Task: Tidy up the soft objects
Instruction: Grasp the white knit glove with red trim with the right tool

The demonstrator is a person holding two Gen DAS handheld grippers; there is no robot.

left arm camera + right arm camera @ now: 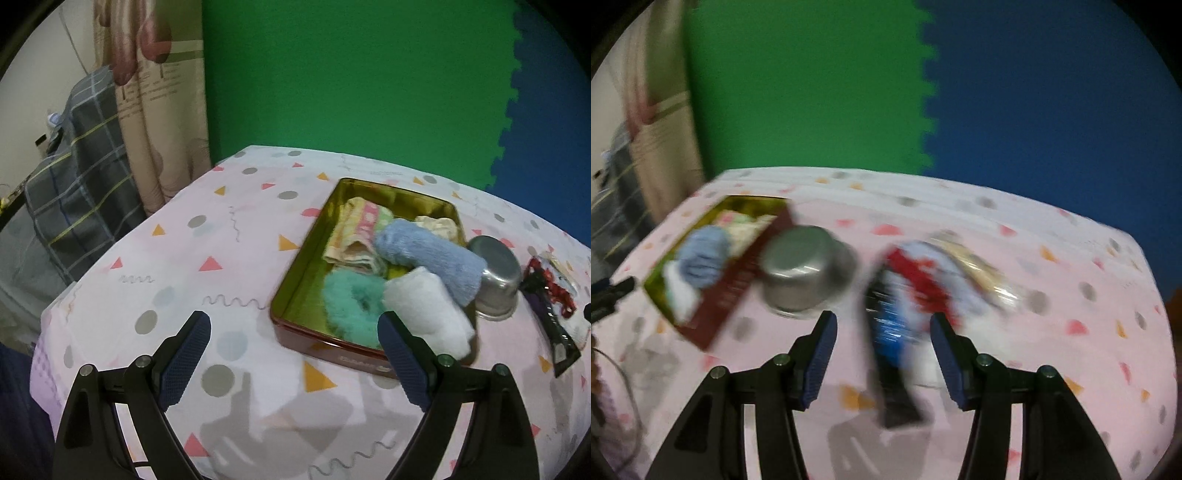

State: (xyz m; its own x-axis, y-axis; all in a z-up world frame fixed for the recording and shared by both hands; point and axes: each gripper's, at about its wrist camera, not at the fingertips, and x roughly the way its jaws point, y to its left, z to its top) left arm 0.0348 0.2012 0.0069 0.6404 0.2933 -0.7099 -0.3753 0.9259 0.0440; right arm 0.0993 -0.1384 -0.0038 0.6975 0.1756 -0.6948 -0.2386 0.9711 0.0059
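Right wrist view: right tool (882, 338), parted and empty, faces the dark packet (892, 373) lying near-to-far just ahead, beside the red-and-white soft item (923, 280); left tool farther off.

Green (351, 74) and blue foam wall (1052, 92), patterned curtain (147, 110), plaid bedding (85, 177)

**Quick rundown of materials**

Ur tin (295, 295) is glossy gold metal inside. Blue towel (432, 254) and teal one (351, 306) look fluffy, white roll (428, 314) softer terry. Pot (495, 273) = brushed steel. Tablecloth (184, 258) matt printed cloth, pads (400, 354) rough textured.
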